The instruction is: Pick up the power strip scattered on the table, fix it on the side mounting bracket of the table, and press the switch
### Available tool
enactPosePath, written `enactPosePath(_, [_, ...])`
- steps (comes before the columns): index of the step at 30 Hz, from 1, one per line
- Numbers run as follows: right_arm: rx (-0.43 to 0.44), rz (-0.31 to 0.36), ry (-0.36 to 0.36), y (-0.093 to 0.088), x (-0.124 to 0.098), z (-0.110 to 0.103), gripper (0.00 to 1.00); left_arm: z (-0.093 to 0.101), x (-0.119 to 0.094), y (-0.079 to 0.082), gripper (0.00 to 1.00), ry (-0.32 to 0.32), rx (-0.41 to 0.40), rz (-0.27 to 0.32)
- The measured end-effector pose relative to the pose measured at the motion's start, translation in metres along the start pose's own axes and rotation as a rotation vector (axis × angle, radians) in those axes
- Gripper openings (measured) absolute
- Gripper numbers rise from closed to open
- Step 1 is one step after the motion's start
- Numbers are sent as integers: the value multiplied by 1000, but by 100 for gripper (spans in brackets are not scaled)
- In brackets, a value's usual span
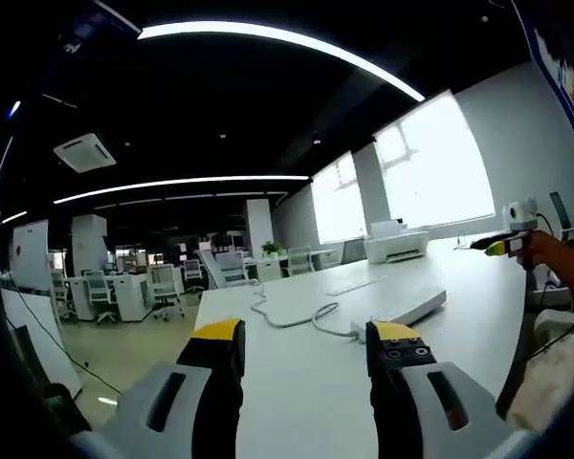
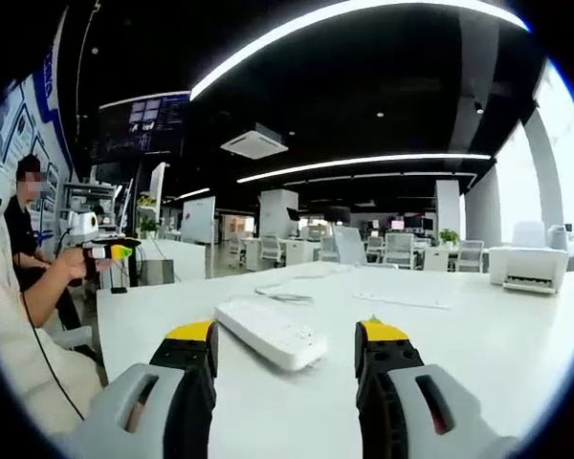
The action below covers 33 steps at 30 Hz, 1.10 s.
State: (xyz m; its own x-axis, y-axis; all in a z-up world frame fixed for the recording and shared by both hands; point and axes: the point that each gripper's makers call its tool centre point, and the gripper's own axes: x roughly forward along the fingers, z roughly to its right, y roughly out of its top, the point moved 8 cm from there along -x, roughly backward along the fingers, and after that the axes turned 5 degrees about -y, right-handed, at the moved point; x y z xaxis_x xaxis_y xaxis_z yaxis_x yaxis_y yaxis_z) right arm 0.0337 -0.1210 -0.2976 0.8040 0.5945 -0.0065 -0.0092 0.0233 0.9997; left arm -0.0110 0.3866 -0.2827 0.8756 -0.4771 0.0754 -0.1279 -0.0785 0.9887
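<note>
Nearest the lens in the left gripper view, the left gripper [image 1: 309, 368] rises with its two yellow-tipped black and grey jaws standing wide apart and holding nothing, poised over the near part of the long white table [image 1: 459, 306]. In the right gripper view the right gripper [image 2: 285, 368], of the same make, also has its jaws spread wide and empty. The task's thing, a long white plastic power strip [image 2: 271, 332] with a row of sockets along its top, lies flat on the tabletop just beyond and between the right gripper's jaws, apart from them; in the left gripper view it lies further off, to the right of the jaw tips, with its white cable [image 1: 292, 314] winding away across the table. By my reading the work is at its very start, the reach toward the strip, with nothing yet grasped. The next move calls for lowering the right gripper over the strip's narrow width and closing on it squarely, minding the trailing cable. The side mounting bracket I cannot make out from either camera, so it must be found before fixing. Further off, a white printer [image 2: 529, 267] sits at the far end of the table, and a second person's hand [image 2: 75, 262] holds another yellow-tipped gripper at the table's edge; office chairs and desks stand well beyond, clear of the reach.
</note>
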Motion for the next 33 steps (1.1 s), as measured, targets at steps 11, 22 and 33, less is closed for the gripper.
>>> enactPosePath(11, [-1,-42,36,-8,7,4,60,6,4,0,55,-21,-4,-6])
enactPosePath(22, [-26,-12,161,-1,14,0,63,7,5,-1,55,-27,-5,-10])
enactPosePath(33, [-34,28,213,7,24,-2,64,3,2,-2,55,-17,-11,-15])
